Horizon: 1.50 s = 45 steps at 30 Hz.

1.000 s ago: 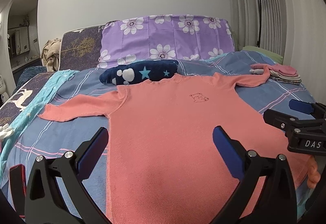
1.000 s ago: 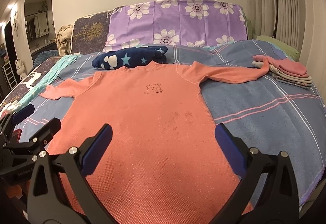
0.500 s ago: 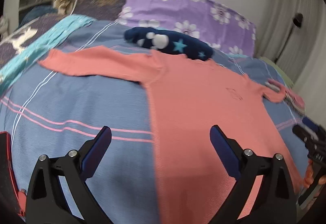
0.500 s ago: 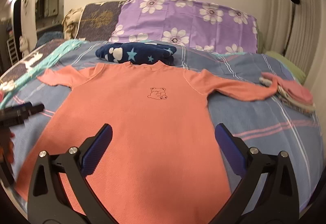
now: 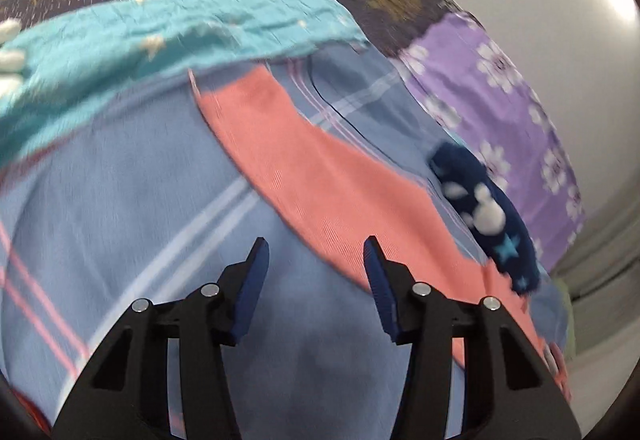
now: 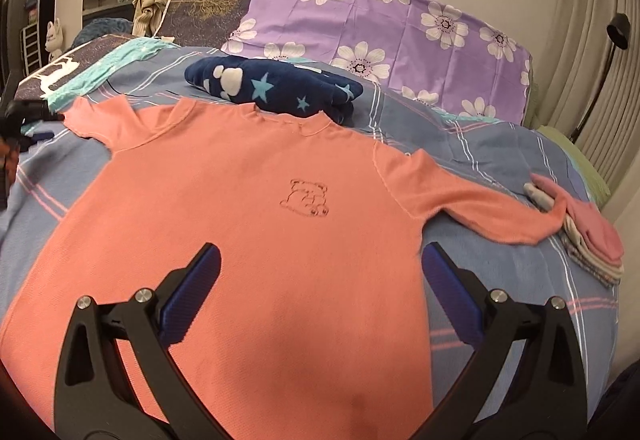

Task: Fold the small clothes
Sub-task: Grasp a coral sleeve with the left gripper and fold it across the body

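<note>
A salmon long-sleeved shirt [image 6: 256,224] with a small bear outline lies flat, front up, on the blue plaid bedsheet [image 6: 492,280], both sleeves spread out. My right gripper [image 6: 318,264] is open and empty, hovering over the shirt's lower body. My left gripper [image 5: 316,256] is open and empty, low over the sheet just short of the shirt's left sleeve [image 5: 320,176]; its right finger [image 5: 378,280] overlaps the sleeve's edge. The left gripper also shows at the far left of the right wrist view [image 6: 16,120].
A folded navy star blanket [image 6: 276,88] lies behind the collar. A purple flowered pillow [image 6: 384,36] stands at the headboard. A stack of folded clothes [image 6: 588,240] sits under the right cuff. A teal cloth [image 5: 160,36] lies along the bed's left side.
My left gripper has swung far left and dropped toward the left sleeve, its jaws narrower than before. My right gripper has moved a little forward over the shirt's body.
</note>
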Tool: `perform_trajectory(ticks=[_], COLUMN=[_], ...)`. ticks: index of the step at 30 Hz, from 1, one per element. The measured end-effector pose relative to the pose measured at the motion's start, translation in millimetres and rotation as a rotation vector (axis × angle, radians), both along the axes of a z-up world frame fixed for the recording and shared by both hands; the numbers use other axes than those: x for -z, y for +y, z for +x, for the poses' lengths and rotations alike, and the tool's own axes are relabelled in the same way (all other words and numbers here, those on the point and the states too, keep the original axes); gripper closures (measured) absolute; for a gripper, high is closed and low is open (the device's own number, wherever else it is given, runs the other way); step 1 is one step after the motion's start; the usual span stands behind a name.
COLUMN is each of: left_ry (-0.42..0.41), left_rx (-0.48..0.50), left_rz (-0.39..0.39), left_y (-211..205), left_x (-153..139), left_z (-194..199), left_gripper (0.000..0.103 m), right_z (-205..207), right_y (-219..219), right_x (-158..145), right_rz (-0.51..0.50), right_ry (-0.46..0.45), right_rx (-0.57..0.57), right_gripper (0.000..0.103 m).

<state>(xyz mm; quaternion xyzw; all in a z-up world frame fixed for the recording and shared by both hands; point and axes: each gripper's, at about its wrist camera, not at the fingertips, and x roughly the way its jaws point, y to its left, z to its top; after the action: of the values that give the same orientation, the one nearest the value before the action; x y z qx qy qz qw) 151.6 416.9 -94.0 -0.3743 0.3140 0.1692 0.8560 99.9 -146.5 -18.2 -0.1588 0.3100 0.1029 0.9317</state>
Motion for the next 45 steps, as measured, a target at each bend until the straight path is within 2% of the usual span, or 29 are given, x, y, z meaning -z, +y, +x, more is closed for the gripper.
perform_trajectory(ticks=[4, 8, 9, 11, 12, 15, 19, 23, 25, 27, 29, 30, 31, 33, 35, 37, 40, 43, 45], left_ry=[0.050, 0.040, 0.037, 0.040, 0.041, -0.029, -0.137, -0.292, -0.347, -0.369, -0.353, -0.333, -0.322, -0.287, -0.243, -0.211, -0.153, -0.085, -0.018], left_rx=[-0.079, -0.139, -0.148, -0.150, -0.146, -0.117, 0.038, 0.303, 0.442, 0.603, 0.726, 0.807, 0.847, 0.949, 0.988, 0.962, 0.889, 0.805, 0.728], left_rz=[-0.023, -0.056, -0.053, -0.040, -0.033, 0.016, 0.120, 0.248, 0.298, 0.341, 0.383, 0.410, 0.424, 0.481, 0.577, 0.644, 0.671, 0.670, 0.665], left_y=[27, 44, 44, 47, 47, 37, -12, -112, -169, -233, -286, -318, -332, -367, -384, -382, -354, -318, -290], left_x=[12, 23, 23, 23, 22, 3, -58, -135, -158, -169, -163, -155, -149, -131, -115, -105, -92, -79, -66], left_z=[22, 33, 34, 39, 40, 39, 43, 47, 47, 49, 52, 53, 54, 47, 36, 26, 12, 2, 3], left_gripper=[0.057, 0.063, 0.068, 0.094, 0.102, 0.102, 0.102, 0.102, 0.102, 0.101, 0.097, 0.078, 0.052, 0.039, 0.035, 0.028, 0.020, 0.019, 0.019], right_z=[19, 35, 38, 41, 42, 46, 51, 58, 58, 56, 53, 52, 50, 46, 44, 44, 53, 77, 94], right_y=[6, 10, 11, 14, 14, 13, 6, -7, -17, -25, -34, -39, -43, -51, -58, -61, -60, -52, -45], right_x=[8, 16, 18, 21, 22, 25, 25, 22, 21, 20, 22, 23, 24, 24, 24, 23, 20, 18, 20], right_rz=[-0.013, -0.003, -0.001, -0.004, -0.006, -0.007, 0.032, 0.111, 0.156, 0.173, 0.169, 0.166, 0.165, 0.163, 0.158, 0.154, 0.184, 0.257, 0.309], right_ry=[0.022, 0.063, 0.069, 0.071, 0.071, 0.070, 0.092, 0.133, 0.154, 0.161, 0.165, 0.170, 0.175, 0.181, 0.179, 0.177, 0.190, 0.262, 0.326], right_rx=[-0.019, -0.018, -0.018, -0.022, -0.024, -0.019, 0.001, 0.043, 0.071, 0.098, 0.121, 0.133, 0.141, 0.154, 0.158, 0.152, 0.107, 0.035, -0.004], right_gripper=[0.002, 0.002, 0.002, 0.002, 0.002, 0.002, 0.002, 0.002, 0.002, 0.002, 0.002, 0.002, 0.002, 0.002, 0.002, 0.002, 0.008, 0.032, 0.057])
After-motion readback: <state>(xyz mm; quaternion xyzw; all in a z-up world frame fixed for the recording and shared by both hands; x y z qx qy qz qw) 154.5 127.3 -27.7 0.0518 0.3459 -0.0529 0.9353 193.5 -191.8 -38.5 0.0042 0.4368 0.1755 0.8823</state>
